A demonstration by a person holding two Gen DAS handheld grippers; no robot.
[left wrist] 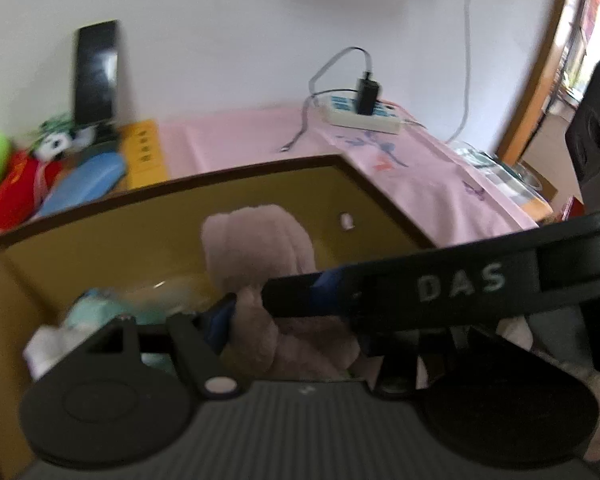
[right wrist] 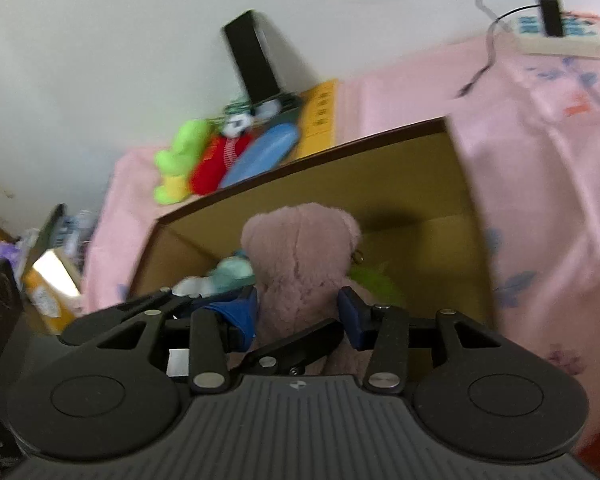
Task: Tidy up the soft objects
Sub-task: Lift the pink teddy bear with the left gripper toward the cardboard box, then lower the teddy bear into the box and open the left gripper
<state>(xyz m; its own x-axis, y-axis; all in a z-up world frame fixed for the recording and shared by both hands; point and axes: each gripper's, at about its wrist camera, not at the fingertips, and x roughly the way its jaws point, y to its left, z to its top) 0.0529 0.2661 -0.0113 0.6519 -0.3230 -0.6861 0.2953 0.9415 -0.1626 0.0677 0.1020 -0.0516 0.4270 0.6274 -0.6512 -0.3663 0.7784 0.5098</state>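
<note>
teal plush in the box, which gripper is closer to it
Left. The left gripper sits right beside the teal plush; the right gripper straddles the pink bear, one toy farther over.

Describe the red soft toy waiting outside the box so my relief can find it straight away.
Start at the open cardboard box on the pink cloth and look beyond its far rim toward the wall, below the leaning black phone. A row of soft toys lies there; the red soft toy lies between a lime-green one and a light blue one. It is the only red one.
</note>
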